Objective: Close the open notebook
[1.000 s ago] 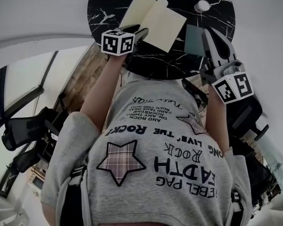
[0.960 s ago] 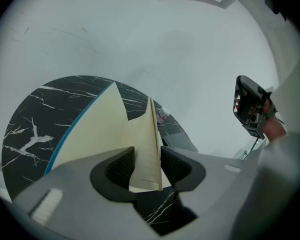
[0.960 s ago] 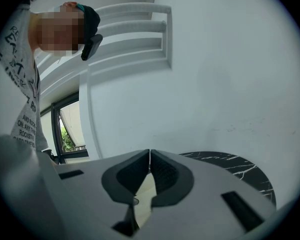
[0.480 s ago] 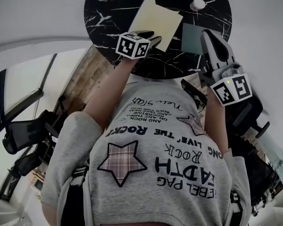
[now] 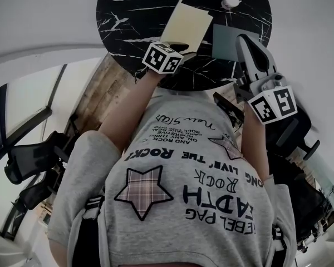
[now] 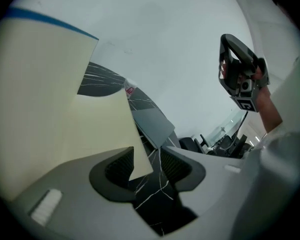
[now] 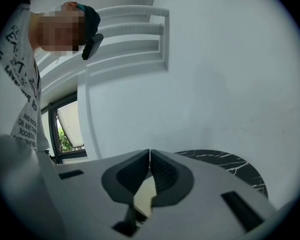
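The cream notebook (image 5: pixel 188 25) lies on the round black marble table (image 5: pixel 131 10), its leaves folded over into one stack with a small flap raised at the far left corner. My left gripper (image 5: pixel 182 47) is at its near edge. In the left gripper view that gripper (image 6: pixel 147 166) is open, and a corner of a cream leaf (image 6: pixel 65 104) sits between the jaws against the left pad (image 6: pixel 117 166). My right gripper (image 5: pixel 244 39) hovers to the right of the notebook, off the table's near right edge. Its jaws (image 7: pixel 149 154) meet at the tips, shut on nothing.
A flat grey pad (image 5: pixel 225 40) lies just right of the notebook, and a small white round object (image 5: pixel 230 1) sits beyond it. The table's near rim is by the person's chest. A white wall rises behind the table; office chairs stand at the left.
The notebook was spread open with two leaves showing; the left leaf has swung over to the right. My left gripper moved right along the near edge. The right gripper barely moved.
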